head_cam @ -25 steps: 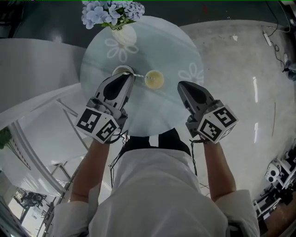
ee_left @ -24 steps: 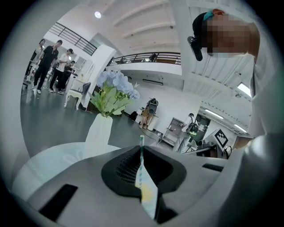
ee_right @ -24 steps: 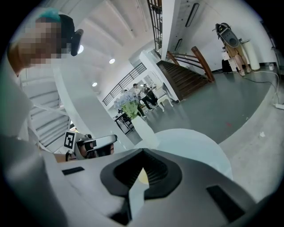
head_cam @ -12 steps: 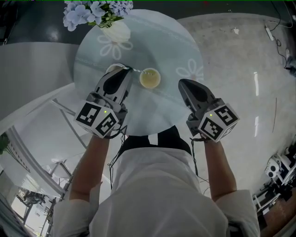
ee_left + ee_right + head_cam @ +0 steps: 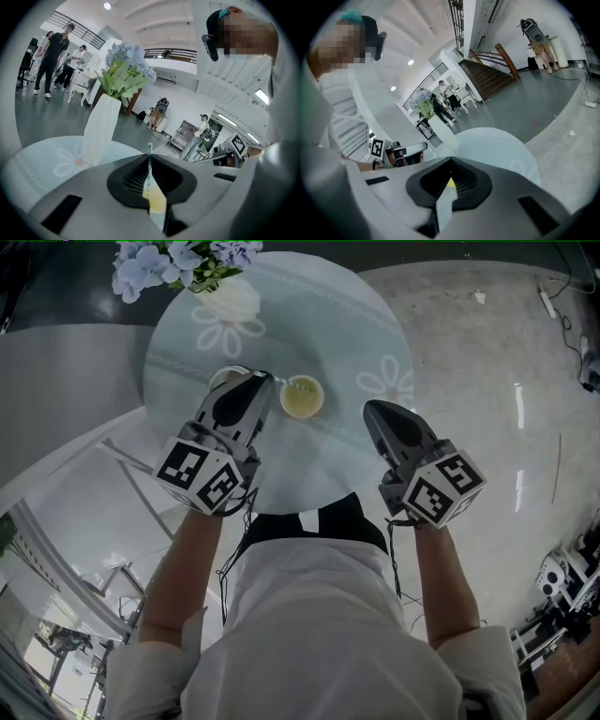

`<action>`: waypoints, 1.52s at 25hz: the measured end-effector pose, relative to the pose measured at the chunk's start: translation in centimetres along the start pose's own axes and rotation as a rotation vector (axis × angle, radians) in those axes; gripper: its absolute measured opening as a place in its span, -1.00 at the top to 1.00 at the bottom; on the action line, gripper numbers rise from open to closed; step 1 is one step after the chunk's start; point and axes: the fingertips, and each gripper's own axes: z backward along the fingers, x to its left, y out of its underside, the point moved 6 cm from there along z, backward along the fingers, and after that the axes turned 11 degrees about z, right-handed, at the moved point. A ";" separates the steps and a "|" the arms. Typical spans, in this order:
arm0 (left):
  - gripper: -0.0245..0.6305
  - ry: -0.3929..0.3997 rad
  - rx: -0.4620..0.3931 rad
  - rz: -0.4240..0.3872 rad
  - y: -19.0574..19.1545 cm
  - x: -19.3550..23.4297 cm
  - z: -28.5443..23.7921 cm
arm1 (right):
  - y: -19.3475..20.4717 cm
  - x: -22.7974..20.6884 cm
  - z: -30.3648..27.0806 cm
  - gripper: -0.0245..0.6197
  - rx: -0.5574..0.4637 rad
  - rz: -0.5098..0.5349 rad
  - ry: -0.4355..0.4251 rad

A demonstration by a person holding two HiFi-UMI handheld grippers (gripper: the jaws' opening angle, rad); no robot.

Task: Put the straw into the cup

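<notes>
Round glass surface (image 5: 356,324) with flower prints, on a pale concrete floor (image 5: 487,352). The left gripper (image 5: 152,197) has its fingers (image 5: 129,180) pressed together on the straw (image 5: 149,161), a thin green-and-white striped one that stands up out of the seam between them. In the head view the left gripper (image 5: 264,381) lies over the surface's 9 o'clock side, and the straw (image 5: 284,382) runs from its tip toward 4 o'clock, to the rim of the cup (image 5: 302,397). Whether the straw's end is inside the cup I cannot tell.

The cup stands near the middle of the surface and holds something pale yellow. The right gripper (image 5: 447,187) has its fingers (image 5: 464,185) closed together with nothing between them. In the head view it (image 5: 371,409) sits at 3 o'clock from the cup, apart from it.

At 11 o'clock from the cup stands a white vase (image 5: 230,298) of blue flowers (image 5: 150,259), near the far edge. In the left gripper view, people (image 5: 54,51) stand at 10 o'clock beyond the vase. A staircase (image 5: 487,77) shows at 1 o'clock in the right gripper view.
</notes>
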 end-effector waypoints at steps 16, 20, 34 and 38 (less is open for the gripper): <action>0.81 -0.048 0.013 -0.017 0.1 0.7 0.0 | 0.3 0.4 0.1 0.86 0.005 -0.003 0.003; 0.79 -0.055 0.019 -0.013 0.2 1.0 0.2 | 0.2 0.6 0.0 0.86 0.003 0.001 0.004; 0.63 -0.087 -0.022 -0.013 -0.7 1.3 2.3 | -0.3 1.8 0.2 0.86 -0.008 0.027 0.007; 0.63 -0.084 -0.044 -0.025 -1.6 0.7 3.4 | -0.9 2.6 0.5 0.86 -0.017 0.046 0.017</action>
